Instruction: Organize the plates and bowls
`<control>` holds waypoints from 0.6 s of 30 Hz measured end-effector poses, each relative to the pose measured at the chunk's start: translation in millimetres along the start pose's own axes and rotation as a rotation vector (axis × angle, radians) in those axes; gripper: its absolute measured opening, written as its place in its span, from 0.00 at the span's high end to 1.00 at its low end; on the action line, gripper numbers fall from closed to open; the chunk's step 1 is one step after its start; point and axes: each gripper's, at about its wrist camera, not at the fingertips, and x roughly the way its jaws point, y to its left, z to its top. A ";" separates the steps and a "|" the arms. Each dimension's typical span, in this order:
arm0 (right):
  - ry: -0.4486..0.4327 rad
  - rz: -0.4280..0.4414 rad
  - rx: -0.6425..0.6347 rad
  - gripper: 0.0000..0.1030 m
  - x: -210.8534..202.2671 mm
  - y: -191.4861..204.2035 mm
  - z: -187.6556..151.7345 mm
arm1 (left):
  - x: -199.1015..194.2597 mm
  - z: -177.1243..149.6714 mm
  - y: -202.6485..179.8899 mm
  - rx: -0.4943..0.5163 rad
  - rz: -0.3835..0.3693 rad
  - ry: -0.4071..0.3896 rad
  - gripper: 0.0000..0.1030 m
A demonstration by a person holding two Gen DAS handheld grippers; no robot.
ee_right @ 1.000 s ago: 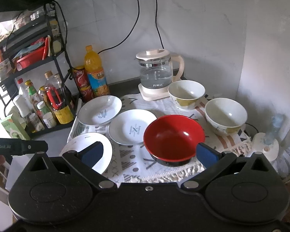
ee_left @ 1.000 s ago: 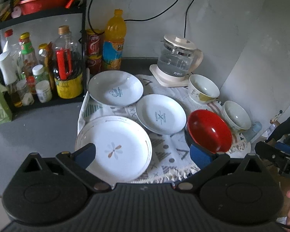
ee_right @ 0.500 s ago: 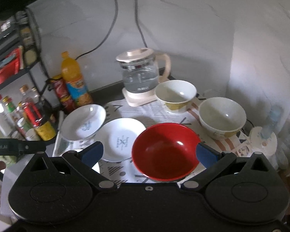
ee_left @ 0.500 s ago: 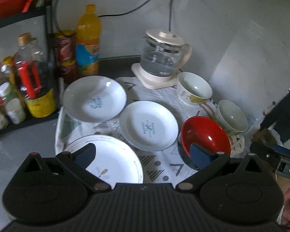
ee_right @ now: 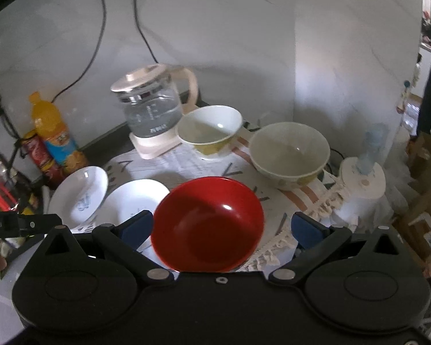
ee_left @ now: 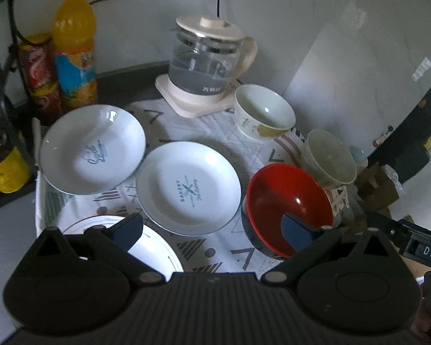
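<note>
Left gripper (ee_left: 212, 231) sits at the bottom of its frame with jaws spread wide and nothing between them. One blue pad overlaps the near plate (ee_left: 155, 253) at lower left, the other overlaps the red bowl (ee_left: 287, 204) at lower right; whether either pad touches cannot be told.

Right gripper (ee_right: 221, 227) is likewise wide open and holds nothing. The red bowl (ee_right: 208, 222) fills the lower centre of its frame between the two blue pads, just beside the left one and apart from the right one.

All the dishes lie on a patterned cloth (ee_left: 215, 132). In the left wrist view a script-marked plate (ee_left: 92, 149) is at centre left, just beside a bakery plate (ee_left: 188, 187) in the middle. Two pale bowls stand at the right: bowl A (ee_left: 263, 112) near the kettle (ee_left: 207, 60) and bowl B (ee_left: 330, 156) just above the red bowl. In the right wrist view bowl A (ee_right: 209, 129) is at centre and bowl B (ee_right: 288, 149) right of it.

An orange bottle (ee_left: 74, 46) and a red can (ee_left: 38, 74) stand at upper left
</note>
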 end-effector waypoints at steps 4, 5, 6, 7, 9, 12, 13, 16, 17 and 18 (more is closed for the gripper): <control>0.017 -0.018 0.023 0.00 13.2 -5.7 -1.0 | 15.3 6.7 -2.8 0.013 -0.015 0.025 0.03; 0.023 -0.025 0.033 0.00 17.0 -7.7 -1.0 | 17.7 7.8 -2.9 0.011 -0.022 0.031 0.03; 0.027 -0.031 0.040 0.00 19.6 -9.9 -1.1 | 20.7 9.6 -4.0 0.011 -0.030 0.036 0.03; 0.027 -0.033 0.047 0.00 21.4 -12.4 -0.8 | 24.0 11.5 -5.9 0.015 -0.037 0.040 0.03; 0.026 -0.040 0.055 0.00 27.0 -16.8 0.1 | 31.4 16.2 -10.6 0.030 -0.043 0.045 0.03; 0.029 -0.054 0.063 0.01 35.6 -23.7 3.3 | 42.0 23.9 -19.0 0.049 -0.050 0.046 0.05; 0.032 -0.056 0.066 0.02 39.2 -25.6 4.9 | 46.3 26.9 -21.9 0.050 -0.055 0.044 0.07; 0.032 -0.057 0.082 0.07 50.5 -35.3 10.2 | 59.2 37.0 -32.3 0.047 -0.063 0.044 0.13; 0.031 -0.056 0.087 0.08 54.3 -39.0 12.2 | 63.7 40.9 -35.8 0.044 -0.066 0.047 0.16; 0.033 -0.056 0.093 0.12 58.5 -43.0 14.8 | 68.2 45.0 -39.8 0.041 -0.076 0.052 0.17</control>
